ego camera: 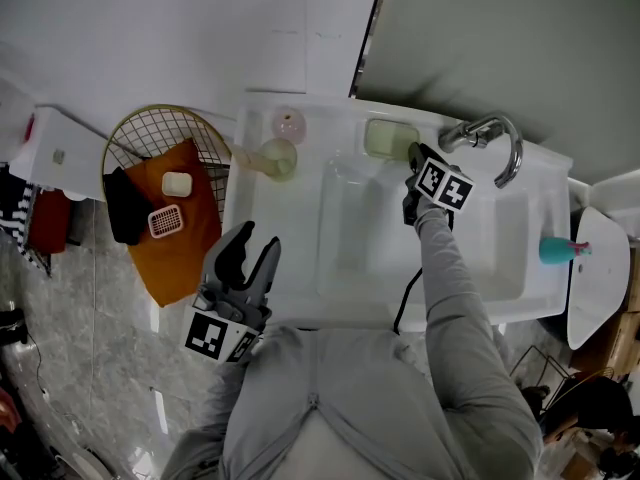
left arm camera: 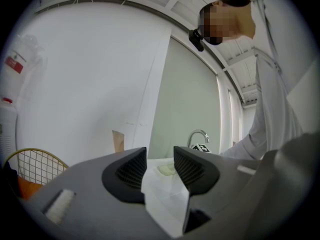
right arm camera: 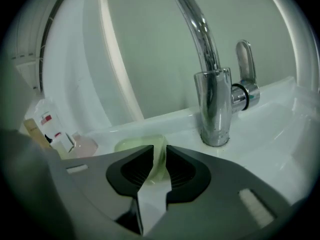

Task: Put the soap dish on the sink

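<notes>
Soap dish (ego camera: 390,138) on sink (ego camera: 290,228), outstretched right gripper (ego camera: 412,158) pinching it

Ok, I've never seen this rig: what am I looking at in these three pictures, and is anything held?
There is no robot. A person holds a two-fingered gripper in each hand. The top-down picture comes from a camera on their head. The other two cameras ride on the grippers and look along the fingers. The right gripper is closed on the rim of the green soap dish, on the white sink ledge beside the faucet. The left gripper is open and empty.
</notes>
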Action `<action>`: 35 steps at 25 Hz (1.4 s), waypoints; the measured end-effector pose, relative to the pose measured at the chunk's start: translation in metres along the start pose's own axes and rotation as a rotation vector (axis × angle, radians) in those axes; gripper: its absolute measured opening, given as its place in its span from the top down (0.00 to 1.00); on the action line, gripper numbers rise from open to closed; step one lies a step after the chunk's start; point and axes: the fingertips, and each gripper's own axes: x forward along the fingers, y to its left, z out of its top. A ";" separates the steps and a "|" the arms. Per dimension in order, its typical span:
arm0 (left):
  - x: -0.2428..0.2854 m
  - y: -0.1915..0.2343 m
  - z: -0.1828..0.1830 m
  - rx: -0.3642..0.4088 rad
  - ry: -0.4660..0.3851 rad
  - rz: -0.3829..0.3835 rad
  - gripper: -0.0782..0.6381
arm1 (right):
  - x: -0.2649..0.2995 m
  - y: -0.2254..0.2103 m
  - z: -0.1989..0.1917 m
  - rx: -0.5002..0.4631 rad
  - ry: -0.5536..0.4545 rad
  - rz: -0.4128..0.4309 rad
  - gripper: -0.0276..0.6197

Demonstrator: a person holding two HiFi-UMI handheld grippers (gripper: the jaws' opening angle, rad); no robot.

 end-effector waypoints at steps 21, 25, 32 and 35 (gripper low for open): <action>0.004 0.001 0.003 -0.003 -0.023 -0.016 0.64 | -0.037 0.039 0.041 -0.099 -0.157 0.061 0.84; 0.007 -0.001 0.004 -0.006 -0.029 -0.037 0.64 | -0.060 0.061 0.042 -0.093 -0.186 0.119 0.84; 0.016 -0.008 0.004 -0.006 -0.036 -0.079 0.64 | -0.109 0.092 0.034 -0.030 -0.234 0.212 0.84; 0.018 -0.012 0.004 -0.006 -0.038 -0.094 0.64 | -0.129 0.098 0.022 -0.003 -0.232 0.232 0.84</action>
